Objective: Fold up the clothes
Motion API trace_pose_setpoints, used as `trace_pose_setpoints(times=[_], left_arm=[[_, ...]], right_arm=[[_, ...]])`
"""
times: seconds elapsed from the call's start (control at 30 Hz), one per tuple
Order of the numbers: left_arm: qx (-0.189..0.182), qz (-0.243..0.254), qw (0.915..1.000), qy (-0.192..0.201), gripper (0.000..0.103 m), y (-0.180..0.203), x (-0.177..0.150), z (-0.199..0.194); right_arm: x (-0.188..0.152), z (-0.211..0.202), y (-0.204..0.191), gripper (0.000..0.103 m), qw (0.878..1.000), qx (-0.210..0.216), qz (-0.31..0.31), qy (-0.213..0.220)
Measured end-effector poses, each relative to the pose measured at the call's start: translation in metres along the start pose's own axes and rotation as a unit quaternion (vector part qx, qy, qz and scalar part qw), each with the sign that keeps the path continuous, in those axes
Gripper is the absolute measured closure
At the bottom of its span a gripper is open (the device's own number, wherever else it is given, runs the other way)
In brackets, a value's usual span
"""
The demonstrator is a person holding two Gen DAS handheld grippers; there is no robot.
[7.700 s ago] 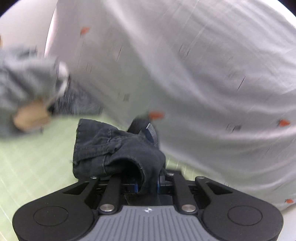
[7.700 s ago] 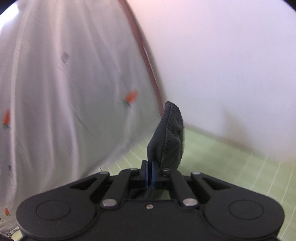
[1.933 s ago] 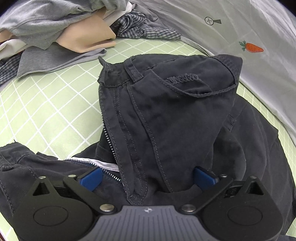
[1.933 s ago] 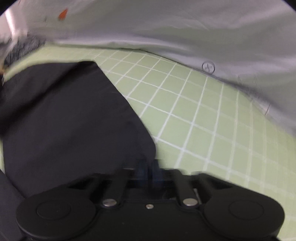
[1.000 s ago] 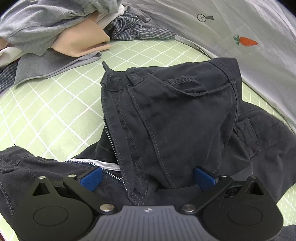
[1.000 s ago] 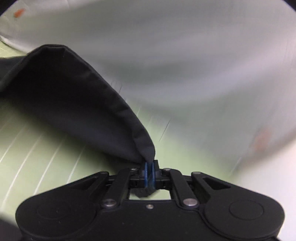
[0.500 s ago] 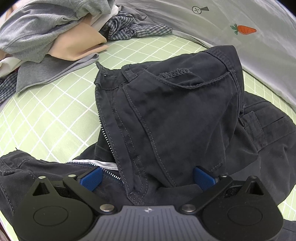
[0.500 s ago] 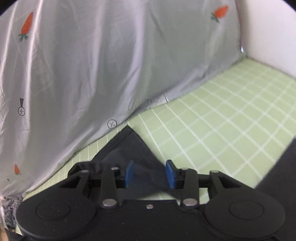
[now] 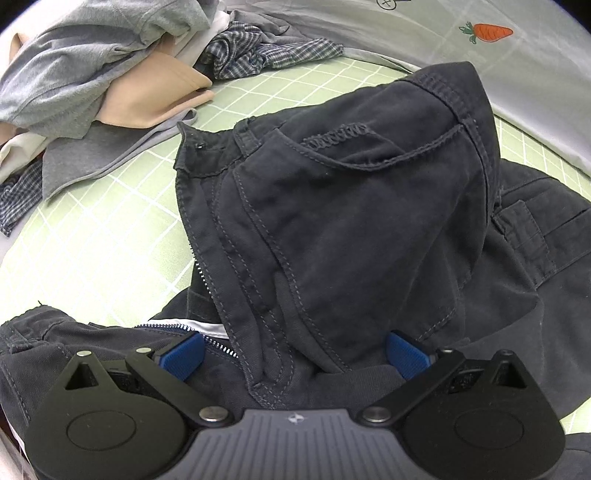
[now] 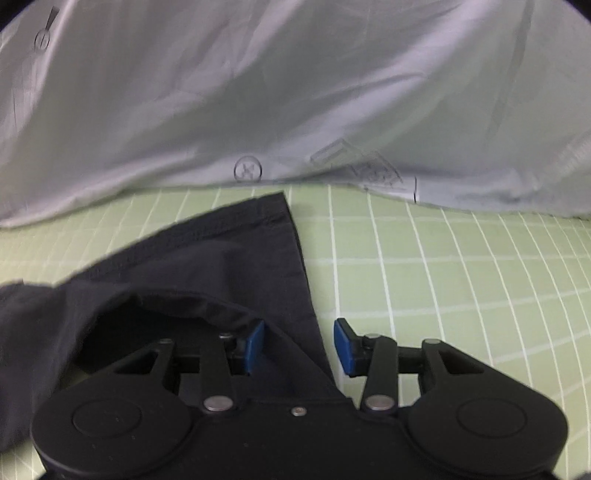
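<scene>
no legible wording; grey sheet point(image 10: 295, 92) bears a circled cross mark point(image 10: 247, 169) and a carrot print point(image 9: 487, 32).

The dark trousers point(image 9: 362, 221) are matt, coarse-woven cotton-like cloth with raised stitching and a metal zip, the grey sheet point(image 10: 295, 92) is smooth with a slight sheen, and the left hand-held gripper point(image 9: 295, 354) looks like matt black plastic.
</scene>
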State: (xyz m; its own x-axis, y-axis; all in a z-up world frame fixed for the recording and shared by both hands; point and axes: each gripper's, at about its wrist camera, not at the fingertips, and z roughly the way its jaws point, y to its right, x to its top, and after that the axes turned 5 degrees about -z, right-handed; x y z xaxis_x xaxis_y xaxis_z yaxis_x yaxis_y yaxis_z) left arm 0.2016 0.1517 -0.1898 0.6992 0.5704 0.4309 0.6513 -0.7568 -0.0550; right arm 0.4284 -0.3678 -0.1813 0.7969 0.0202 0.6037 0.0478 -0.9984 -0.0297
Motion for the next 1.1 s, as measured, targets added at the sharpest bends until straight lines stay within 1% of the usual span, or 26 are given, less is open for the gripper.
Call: trace_pose_setpoints(times=[0.13,0.23,0.27,0.37,0.43,0.57,0.6,0.63,0.67,0.7,0.8,0.87,0.9,1.0,1.1], left_arm=[[0.013,0.002,0.9999,0.001,0.000,0.004,0.000,0.002],[0.017,0.004,0.9998,0.005,0.000,0.006,-0.002,0.003],[0.017,0.004,0.9998,0.007,0.000,0.006,-0.003,0.003],[0.021,0.005,0.9997,0.011,0.000,0.008,-0.004,0.003],[0.022,0.006,0.9996,0.013,0.000,0.008,-0.005,0.004],[0.022,0.007,0.9996,0.015,0.000,0.008,-0.004,0.005],[0.022,0.008,0.9996,0.015,0.000,0.008,-0.004,0.005],[0.023,0.008,0.9996,0.016,0.000,0.008,-0.004,0.005],[0.023,0.008,0.9996,0.016,0.000,0.007,-0.004,0.006],[0.022,0.010,0.9996,0.016,0.000,0.006,-0.002,0.007],[0.020,0.011,0.9996,0.019,0.000,0.005,-0.001,0.007],[0.019,0.012,0.9995,0.022,0.000,0.006,-0.003,0.006],[0.018,0.013,0.9995,0.024,0.000,0.005,-0.005,0.006],[0.017,0.018,0.9993,0.027,0.000,0.006,-0.005,0.007],[0.017,0.027,0.9991,0.029,0.000,0.007,-0.005,0.008]], right_arm=[[0.001,0.002,0.022,0.059,0.998,0.020,0.053,0.023],[-0.001,0.012,0.038,0.059,0.996,0.014,0.091,0.018],[-0.002,0.016,0.041,0.059,0.996,0.017,0.087,0.026],[-0.004,0.026,0.043,0.059,0.997,0.012,0.077,0.011],[-0.005,0.028,0.037,0.054,0.998,0.011,0.061,0.010],[-0.004,0.030,0.025,0.054,0.999,0.007,0.030,0.012],[-0.003,0.031,0.020,0.056,1.000,0.002,0.015,0.013],[-0.003,0.032,0.014,0.062,1.000,-0.002,0.000,0.013],[-0.004,0.032,0.009,0.067,1.000,0.002,-0.017,0.015],[-0.004,0.032,0.004,0.082,0.999,0.007,-0.034,0.016],[-0.006,0.033,-0.009,0.086,0.995,-0.002,-0.095,0.019],[-0.007,0.030,-0.009,0.095,0.993,0.000,-0.115,0.029],[-0.008,0.027,-0.009,0.096,0.992,-0.006,-0.123,0.033],[-0.011,0.013,-0.005,0.096,0.984,-0.054,-0.155,0.062],[-0.011,-0.003,0.017,0.097,0.981,-0.104,-0.133,0.091]])
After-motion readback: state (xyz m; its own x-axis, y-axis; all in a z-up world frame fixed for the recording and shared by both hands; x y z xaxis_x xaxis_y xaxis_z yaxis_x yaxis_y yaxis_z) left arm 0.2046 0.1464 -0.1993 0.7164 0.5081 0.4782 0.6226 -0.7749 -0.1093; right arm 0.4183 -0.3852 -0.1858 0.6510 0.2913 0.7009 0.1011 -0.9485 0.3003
